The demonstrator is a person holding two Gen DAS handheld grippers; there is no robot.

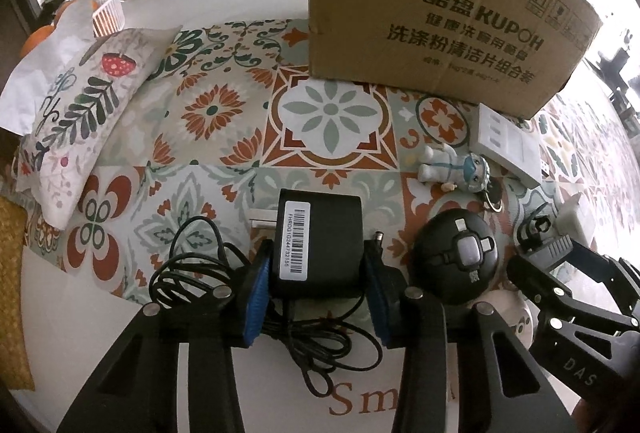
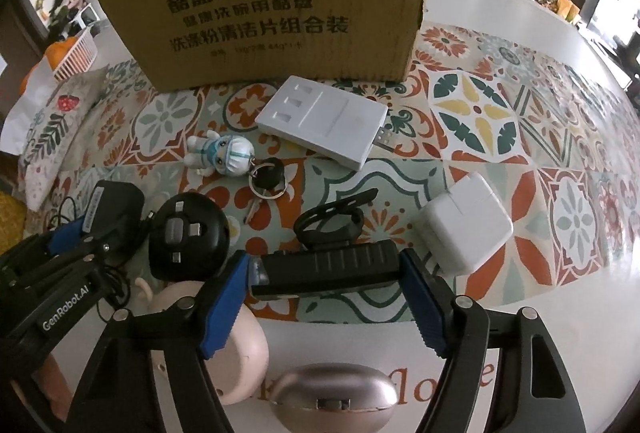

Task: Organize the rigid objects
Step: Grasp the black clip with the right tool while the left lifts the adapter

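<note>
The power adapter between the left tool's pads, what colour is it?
Black power adapter, white barcode label; left wrist view.

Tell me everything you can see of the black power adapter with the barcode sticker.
The black power adapter is a boxy block of matte plastic lying flat on the patterned tablecloth. A white barcode label runs along its upper face. Metal plug prongs stick out at its left. Its thin black cable lies in loose tangled loops beside and below it. The left gripper's blue-padded fingers press its two sides.
</note>
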